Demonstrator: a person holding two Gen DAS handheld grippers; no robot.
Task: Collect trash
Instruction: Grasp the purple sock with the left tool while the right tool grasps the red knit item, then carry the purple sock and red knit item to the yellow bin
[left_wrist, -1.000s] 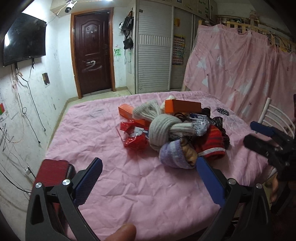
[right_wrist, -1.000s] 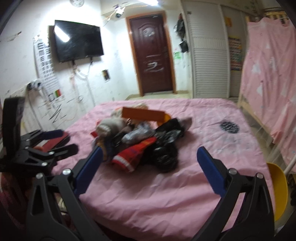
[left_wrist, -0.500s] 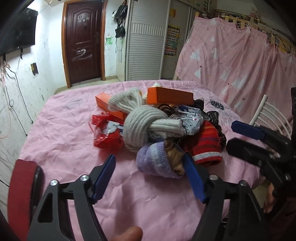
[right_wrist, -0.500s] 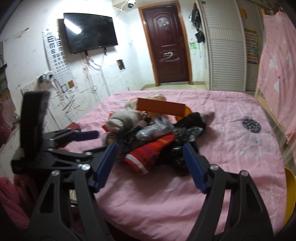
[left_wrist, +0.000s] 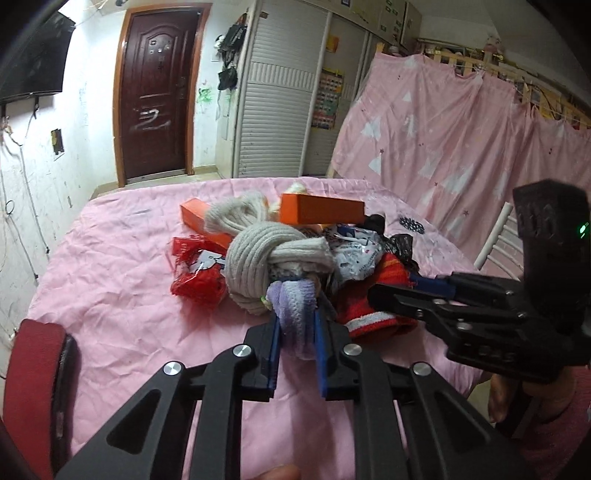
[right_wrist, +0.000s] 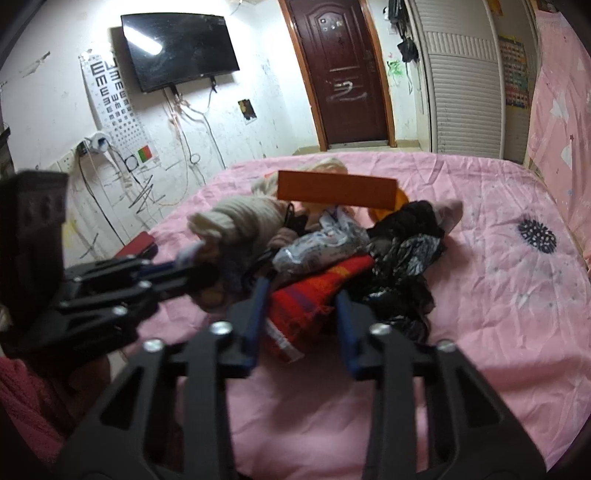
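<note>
A pile of clutter lies on the pink table (left_wrist: 122, 295): a grey knotted knit (left_wrist: 258, 254), a purple sock (left_wrist: 295, 314), a red striped knit (right_wrist: 314, 295), two orange boxes (left_wrist: 321, 212), a red wrapper (left_wrist: 199, 273), a silvery wrapper (right_wrist: 321, 243) and black plastic (right_wrist: 402, 258). My left gripper (left_wrist: 297, 332) is shut on the purple sock at the pile's near edge. My right gripper (right_wrist: 301, 310) has its jaws partly closed around the red striped knit, squeezing its near end.
A red-cushioned chair (left_wrist: 33, 384) stands at the table's near left. A white chair back (left_wrist: 498, 236) is at the right edge. Pink curtains (left_wrist: 443, 147), a white wardrobe (left_wrist: 280, 110) and a brown door (left_wrist: 159, 92) stand behind. A dark doily (right_wrist: 537, 234) lies on the cloth.
Both grippers moved forward into the pile and closed: the left onto the purple sock, the right around the red striped knit.
</note>
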